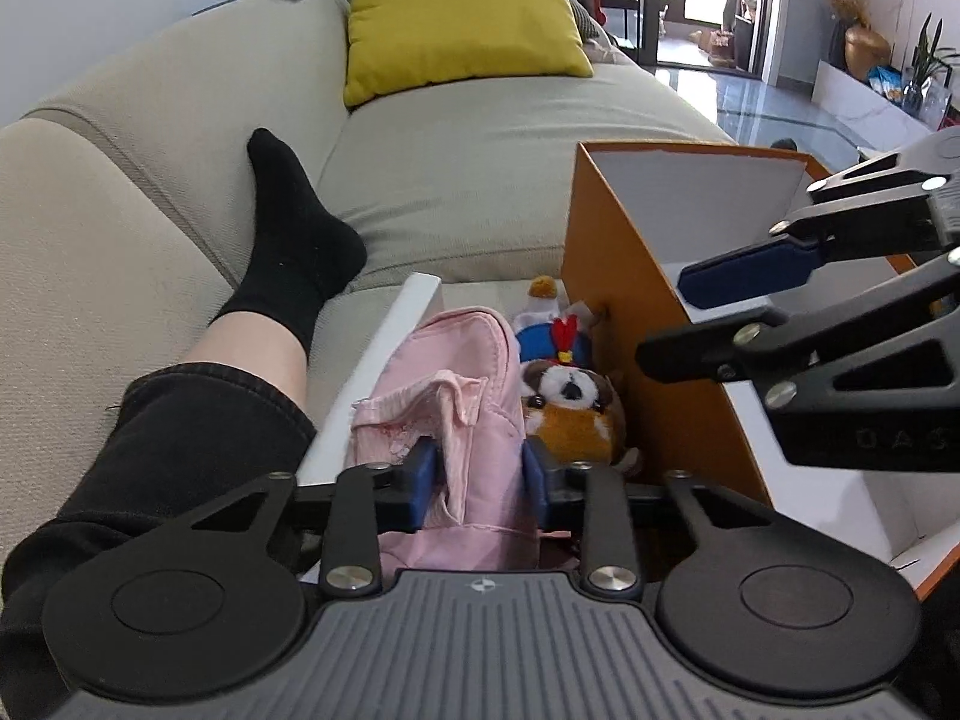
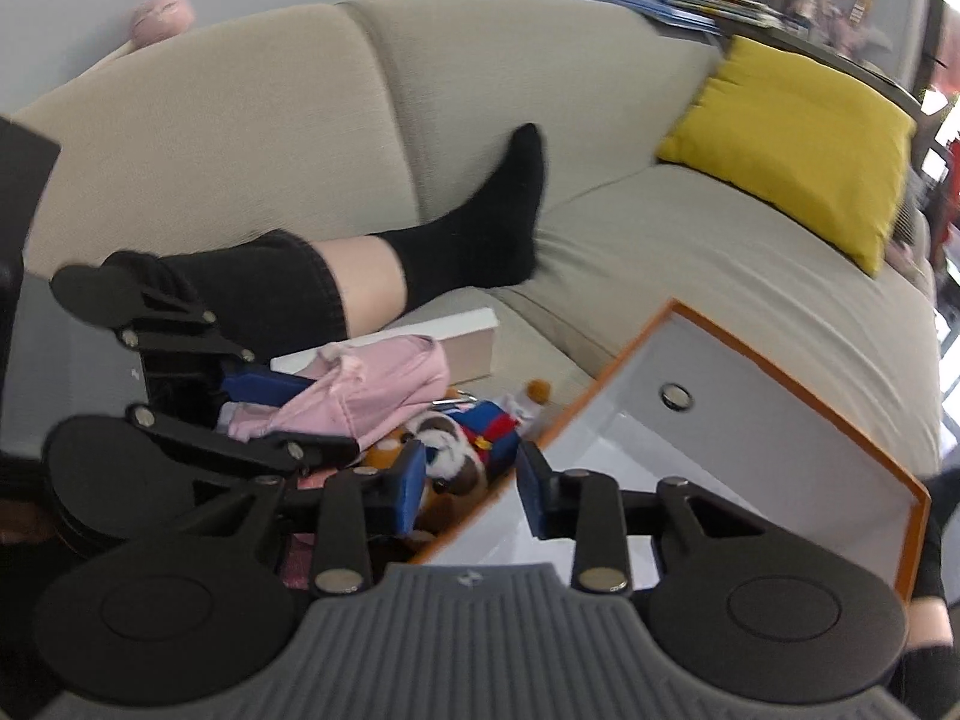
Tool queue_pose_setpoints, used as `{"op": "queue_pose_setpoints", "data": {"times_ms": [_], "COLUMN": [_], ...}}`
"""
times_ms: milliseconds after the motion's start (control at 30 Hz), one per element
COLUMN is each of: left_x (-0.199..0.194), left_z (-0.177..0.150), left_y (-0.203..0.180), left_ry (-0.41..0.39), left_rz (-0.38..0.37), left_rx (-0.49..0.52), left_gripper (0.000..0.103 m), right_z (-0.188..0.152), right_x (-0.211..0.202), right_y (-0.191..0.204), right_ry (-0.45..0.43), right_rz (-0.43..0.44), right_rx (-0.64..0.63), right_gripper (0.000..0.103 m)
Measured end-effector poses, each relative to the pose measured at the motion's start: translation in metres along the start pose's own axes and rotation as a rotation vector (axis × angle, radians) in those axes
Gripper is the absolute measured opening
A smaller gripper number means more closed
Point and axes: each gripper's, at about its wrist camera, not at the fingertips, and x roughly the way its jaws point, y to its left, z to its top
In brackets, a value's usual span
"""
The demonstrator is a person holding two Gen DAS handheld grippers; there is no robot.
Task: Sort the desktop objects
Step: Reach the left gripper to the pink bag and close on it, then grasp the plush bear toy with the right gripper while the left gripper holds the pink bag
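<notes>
On a beige sofa the pink pouch is pinched between the left gripper jaws beside the plush dog, while the right gripper, partly closed, straddles the orange box wall, so lifting the pouch over is probably next.

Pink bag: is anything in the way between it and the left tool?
Nothing visible. The left tool has fabric of the pink bag between its pads, which appear to press on it. The plush dog lies beside the bag, toward the orange box, outside the grip.
</notes>
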Motion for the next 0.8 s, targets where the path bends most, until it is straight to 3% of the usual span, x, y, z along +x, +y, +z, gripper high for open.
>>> {"op": "queue_pose_setpoints", "data": {"times_ms": [133,300,433,533,667,800], "left_x": [-0.015,-0.029,-0.028,-0.028,-0.027,-0.024], "left_z": [0.0,-0.004,-0.008,-0.013,-0.017,-0.019], "left_y": [0.021,0.048,0.062,0.066,0.07,0.067], "left_ry": [-0.034,-0.067,-0.068,-0.075,-0.082,-0.065], "left_rz": [-0.019,-0.06,-0.099,-0.118,-0.13,-0.102], "left_rx": [-0.078,-0.207,-0.286,-0.314,-0.332,-0.316], "left_gripper": [0.024,0.022,0.022,0.023,0.025,0.033], "right_z": [0.01,0.024,0.031,0.03,0.024,0.02], "right_x": [0.01,0.032,0.056,0.075,0.09,0.097], "right_y": [0.007,0.021,0.034,0.04,0.051,0.06], "right_ry": [0.042,0.156,0.264,0.338,0.377,0.39], "right_rz": [0.062,0.138,0.105,0.099,0.061,0.007], "right_rx": [-0.085,-0.183,-0.279,-0.333,-0.417,-0.518], "right_gripper": [0.039,0.059,0.061,0.069,0.075,0.077]}}
